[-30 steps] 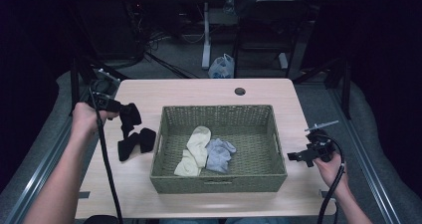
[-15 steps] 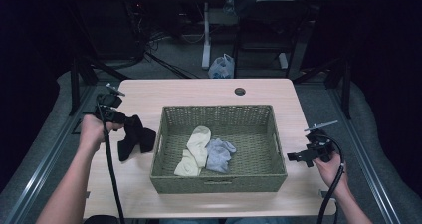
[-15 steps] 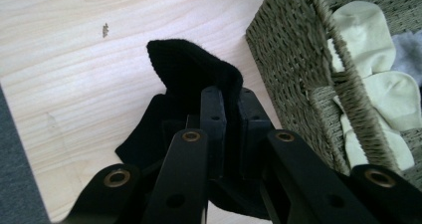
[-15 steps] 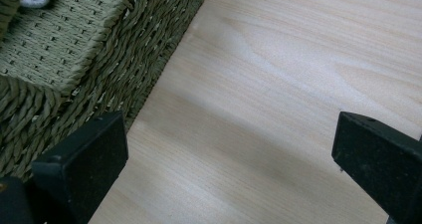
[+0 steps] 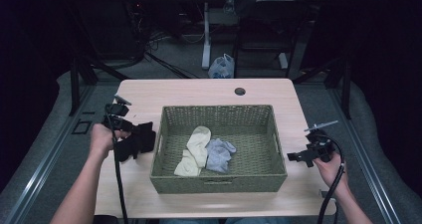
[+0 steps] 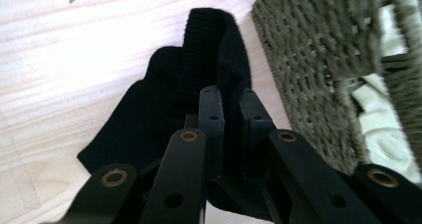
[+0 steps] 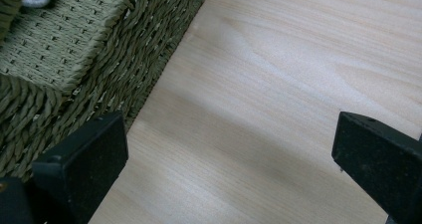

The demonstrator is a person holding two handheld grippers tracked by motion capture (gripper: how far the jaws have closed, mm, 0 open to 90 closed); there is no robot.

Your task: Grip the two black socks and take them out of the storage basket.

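My left gripper (image 6: 231, 104) pinches the black sock (image 6: 199, 79), probably bound for the basket (image 5: 219, 184) at 3 o'clock. Right gripper (image 7: 229, 149) idles wide open, empty, over the table (image 7: 298, 84).

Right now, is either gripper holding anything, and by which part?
The left gripper pinches the black sock on a fold near its ribbed cuff. The right gripper is open, holding nothing.

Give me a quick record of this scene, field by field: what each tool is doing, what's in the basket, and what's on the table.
left tool: shut on the black sock, left of the basket
right tool: open, holding nothing, over bare table right of the basket
basket: green woven, mid-table
basket contents: cream sock, grey-blue sock, touching each other
table: light wood, round hole near the far edge
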